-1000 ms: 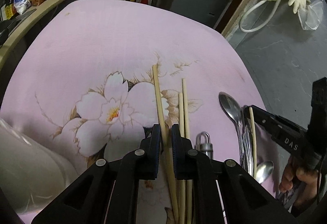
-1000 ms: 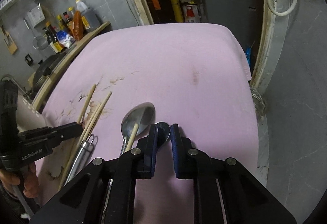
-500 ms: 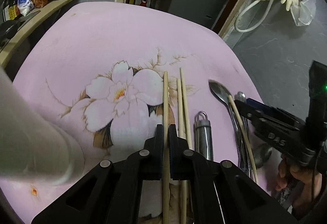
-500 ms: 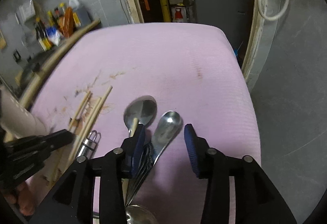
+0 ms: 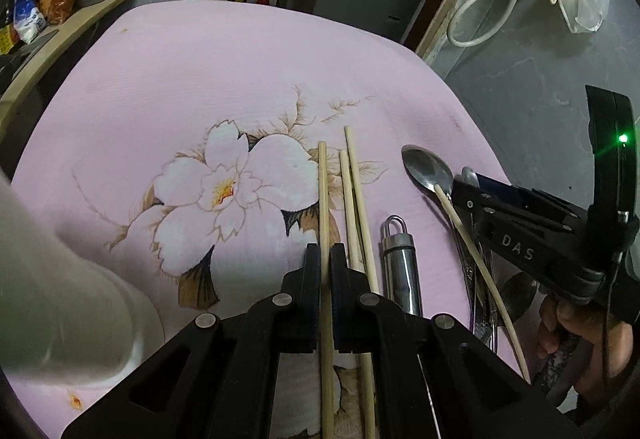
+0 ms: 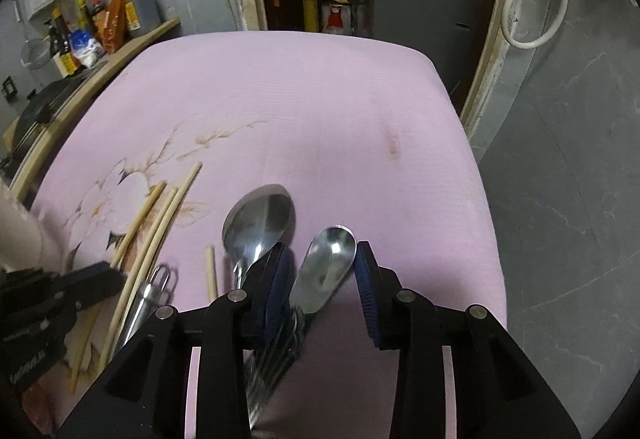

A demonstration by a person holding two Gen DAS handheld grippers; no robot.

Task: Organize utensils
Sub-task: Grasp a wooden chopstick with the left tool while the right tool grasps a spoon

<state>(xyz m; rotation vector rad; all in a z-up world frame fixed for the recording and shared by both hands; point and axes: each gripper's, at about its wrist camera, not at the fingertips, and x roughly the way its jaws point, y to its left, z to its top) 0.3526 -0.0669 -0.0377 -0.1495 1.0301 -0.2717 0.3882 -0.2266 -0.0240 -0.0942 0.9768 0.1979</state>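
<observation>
Left gripper [image 5: 325, 259] now pressed together on one pale wooden chopstick [image 5: 323, 199], pinched about midway and pointing toward 12 o'clock over the pink flower-printed tablecloth [image 5: 200, 79]; a second ago that stick lay askew toward 11 o'clock, now squared up beside the two loose pale chopsticks [image 5: 354, 199] just at 3 o'clock of it. Small steel cylinder with a loop top [image 5: 400, 263] lying further toward 3 o'clock, untouched.

Right gripper [image 6: 322, 279] no longer pinched shut: spread a moment back and closing again at this moment, with the smaller steel spoon [image 6: 326, 263] between the blue pads and a gap showing on its left side, so not yet gripped. Larger steel spoon [image 6: 260, 219] at 10 o'clock of it, bowl up. A fourth pale chopstick [image 5: 472, 255] lying slantwise across the spoon handles.

Likely meaning: chopsticks being lined into one group, spoons into another; stray stick among the spoons not yet sorted
</observation>
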